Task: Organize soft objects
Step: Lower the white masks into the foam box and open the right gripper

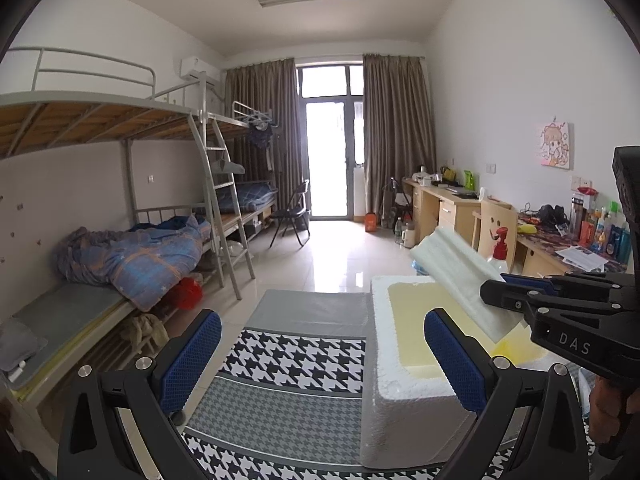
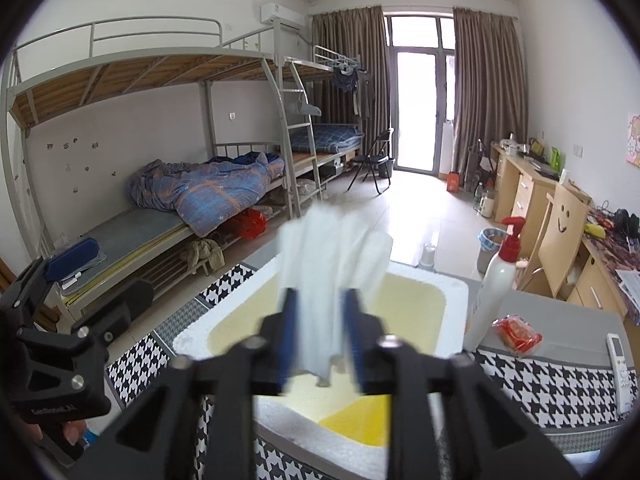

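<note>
Over the near left edge of the table point(image 1: 304, 308): left gripper point(image 1: 322, 364), pads spread wide, nothing between them, aimed across the houndstooth cover toward the far edge. Touching no task thing.

Just right of that, on the table's middle: white foam box point(image 1: 400, 412), open-topped, pale yellow inside. In its near right corner, a bright yellow piece point(image 2: 360, 420), lying flat.

Above the box's open top, clear of the floor of the box: white soft sheet point(image 2: 332, 248), folded or bunched, long axis in line with the fingers of the right gripper point(image 2: 321, 294) and slanting up and away from them toward the far rim. Lower end hanging down between the two blue pads. Jaws about halfway apart, one pad on each side of the sheet. Too blurred to tell pressing from mere flanking, so grip or release cannot be told.

Judged the step in hand: lowering the white sheet into the box. Turns on one relation: sheet directly over the opening, box straight below the fingertips, so a plain drop should land inside; far end of the sheet close over the far rim, so possibly draping there.

Right arm by far the nearer; left gripper beside the box wall, free to steady it.

Further right, along the table's right side: spray bottle point(image 2: 496, 280), red packet point(image 2: 516, 334), remote point(image 2: 620, 364), all apart from the box.
</note>
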`<act>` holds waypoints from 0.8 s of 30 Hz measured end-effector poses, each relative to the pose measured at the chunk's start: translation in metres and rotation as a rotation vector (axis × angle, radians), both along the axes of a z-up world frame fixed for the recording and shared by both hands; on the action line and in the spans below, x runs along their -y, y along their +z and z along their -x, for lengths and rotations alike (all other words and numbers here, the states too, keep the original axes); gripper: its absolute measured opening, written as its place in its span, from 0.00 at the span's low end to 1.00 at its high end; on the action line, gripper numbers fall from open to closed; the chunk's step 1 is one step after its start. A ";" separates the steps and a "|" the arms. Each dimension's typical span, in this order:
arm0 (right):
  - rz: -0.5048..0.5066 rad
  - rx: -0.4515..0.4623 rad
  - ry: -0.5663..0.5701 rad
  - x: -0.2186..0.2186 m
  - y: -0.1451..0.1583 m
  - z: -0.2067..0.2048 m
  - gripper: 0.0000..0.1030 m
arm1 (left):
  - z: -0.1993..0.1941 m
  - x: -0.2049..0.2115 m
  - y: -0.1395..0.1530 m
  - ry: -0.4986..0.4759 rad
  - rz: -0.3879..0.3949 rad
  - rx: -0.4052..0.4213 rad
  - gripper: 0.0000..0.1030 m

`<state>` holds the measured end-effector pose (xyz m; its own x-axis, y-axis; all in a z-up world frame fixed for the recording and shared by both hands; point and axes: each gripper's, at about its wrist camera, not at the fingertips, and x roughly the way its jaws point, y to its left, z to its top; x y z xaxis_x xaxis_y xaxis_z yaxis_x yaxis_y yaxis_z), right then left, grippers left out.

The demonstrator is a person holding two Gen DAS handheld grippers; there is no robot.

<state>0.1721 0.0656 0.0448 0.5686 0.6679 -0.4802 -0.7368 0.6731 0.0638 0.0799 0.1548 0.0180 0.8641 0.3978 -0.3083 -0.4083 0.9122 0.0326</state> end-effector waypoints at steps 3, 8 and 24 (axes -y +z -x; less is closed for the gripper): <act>-0.004 0.014 0.003 -0.001 0.000 0.002 0.60 | 0.001 -0.002 -0.001 0.007 -0.002 0.005 0.99; -0.003 0.018 0.001 -0.002 0.000 0.005 0.75 | 0.002 -0.002 -0.002 0.014 0.002 0.004 0.99; 0.011 0.064 -0.089 0.003 0.003 0.014 0.97 | 0.007 0.005 0.000 0.012 0.002 0.016 0.99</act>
